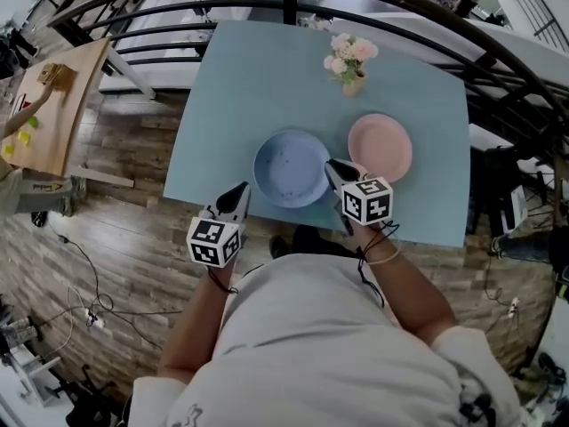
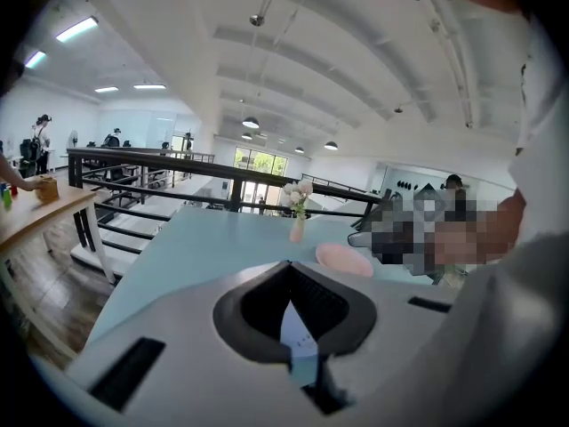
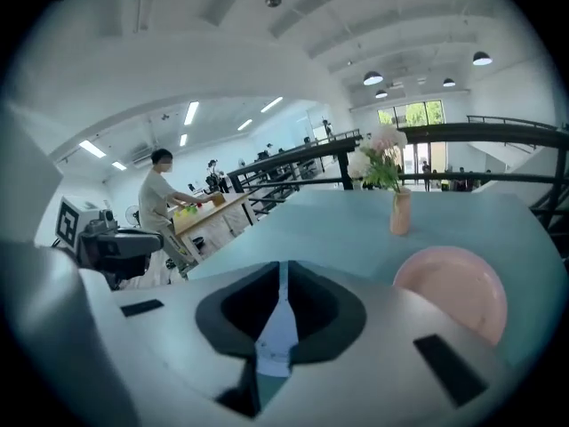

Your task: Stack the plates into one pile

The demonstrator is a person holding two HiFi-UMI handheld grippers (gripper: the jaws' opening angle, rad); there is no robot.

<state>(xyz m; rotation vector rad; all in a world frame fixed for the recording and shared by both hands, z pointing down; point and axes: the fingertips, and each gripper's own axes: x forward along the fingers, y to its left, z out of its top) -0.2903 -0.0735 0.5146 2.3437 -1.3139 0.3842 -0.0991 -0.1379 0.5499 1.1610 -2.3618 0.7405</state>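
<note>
A speckled blue plate (image 1: 292, 168) lies on the pale blue table (image 1: 249, 78) near its front edge. Just right of it lies a pink plate (image 1: 380, 147), which also shows in the left gripper view (image 2: 343, 259) and the right gripper view (image 3: 453, 287). My right gripper (image 1: 332, 169) sits at the blue plate's right rim, between the two plates. Its jaws (image 3: 283, 278) stand close together, with a thin strip of light blue pinched between them. My left gripper (image 1: 240, 191) hovers at the table's front edge, left of the blue plate. Its jaws (image 2: 286, 278) are together and hold nothing.
A small vase of pink flowers (image 1: 349, 60) stands at the back of the table, behind the pink plate. A dark railing (image 1: 178, 7) curves around the far side. A wooden table (image 1: 53, 105) stands to the left, with a person (image 3: 160, 203) beside it.
</note>
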